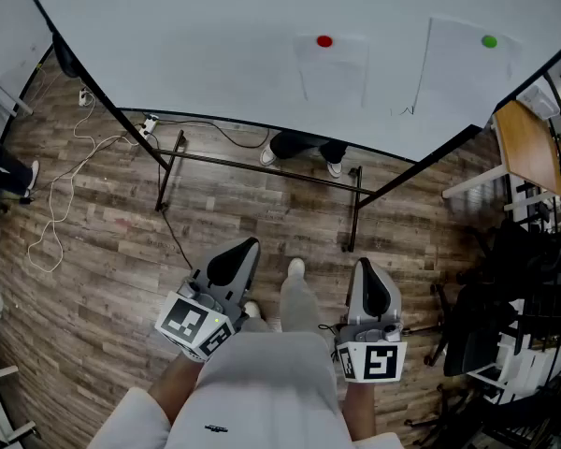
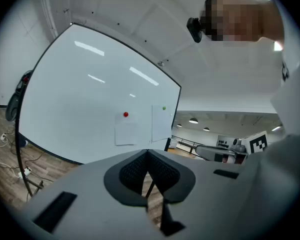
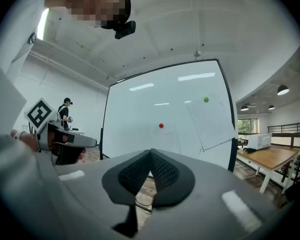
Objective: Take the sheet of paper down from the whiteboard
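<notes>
Left claw [image 1: 247,246] and right claw [image 1: 364,267] pinched shut, empty; white paper sheets [image 1: 334,75] at one o'clock hang untaken on white whiteboard [image 1: 206,45].

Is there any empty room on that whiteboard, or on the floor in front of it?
The whiteboard is bare left of the red-magnet sheet; the green-magnet sheet fills its right end. Open floor lies before the stand. Cables clutter the left, dark furniture the right.
</notes>
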Demonstrator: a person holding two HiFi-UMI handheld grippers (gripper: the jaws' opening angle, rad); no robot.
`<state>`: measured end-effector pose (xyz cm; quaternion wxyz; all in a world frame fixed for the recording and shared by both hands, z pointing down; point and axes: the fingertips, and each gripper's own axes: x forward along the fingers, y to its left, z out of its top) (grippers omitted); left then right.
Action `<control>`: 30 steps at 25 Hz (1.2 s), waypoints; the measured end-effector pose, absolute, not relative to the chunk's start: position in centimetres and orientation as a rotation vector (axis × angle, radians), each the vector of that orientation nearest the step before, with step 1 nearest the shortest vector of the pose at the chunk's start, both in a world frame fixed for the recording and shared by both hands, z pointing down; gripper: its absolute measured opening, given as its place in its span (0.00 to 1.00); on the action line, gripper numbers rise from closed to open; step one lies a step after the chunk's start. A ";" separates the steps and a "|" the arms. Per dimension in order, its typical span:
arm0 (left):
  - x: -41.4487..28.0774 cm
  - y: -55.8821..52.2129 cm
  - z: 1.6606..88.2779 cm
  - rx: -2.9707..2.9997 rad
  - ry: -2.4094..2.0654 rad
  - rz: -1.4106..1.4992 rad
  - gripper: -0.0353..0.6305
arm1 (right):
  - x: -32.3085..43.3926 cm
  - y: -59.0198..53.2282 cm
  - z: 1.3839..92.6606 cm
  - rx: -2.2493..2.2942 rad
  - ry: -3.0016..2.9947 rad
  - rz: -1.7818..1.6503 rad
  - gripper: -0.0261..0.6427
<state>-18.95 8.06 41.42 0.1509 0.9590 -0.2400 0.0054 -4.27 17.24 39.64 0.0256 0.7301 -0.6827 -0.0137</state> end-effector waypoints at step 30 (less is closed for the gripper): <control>-14.1 23.5 38.5 2.798 -0.880 -0.001 0.06 | -0.1 29.7 39.4 2.124 -2.293 -0.093 0.05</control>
